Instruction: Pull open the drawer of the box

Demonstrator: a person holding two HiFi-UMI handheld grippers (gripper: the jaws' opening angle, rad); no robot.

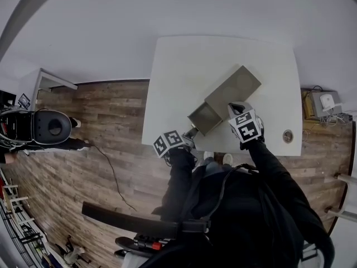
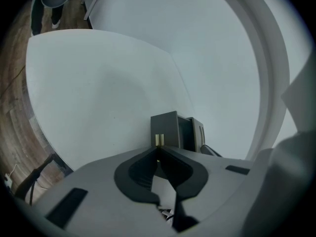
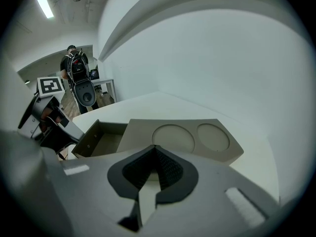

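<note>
A grey box (image 1: 237,84) lies slantwise on the white table (image 1: 184,60), with two round recesses in its top (image 3: 173,137). Its drawer (image 1: 204,118) stands pulled out toward the table's front edge, and its inside (image 3: 102,141) is empty. My left gripper (image 1: 191,132) is at the drawer front (image 2: 164,128), its jaws closed on the small brass knob (image 2: 159,139). My right gripper (image 1: 235,108) is shut and rests against the near edge of the box's top (image 3: 157,151). From the right gripper view the left gripper (image 3: 49,125) shows at the drawer's end.
The table's front edge (image 1: 146,141) runs just behind the left gripper, with wooden floor (image 1: 111,116) beyond. A black chair (image 1: 53,127) stands far left. A round grommet (image 1: 288,136) sits in the table's right side. Devices and cables (image 1: 326,102) lie past the right edge.
</note>
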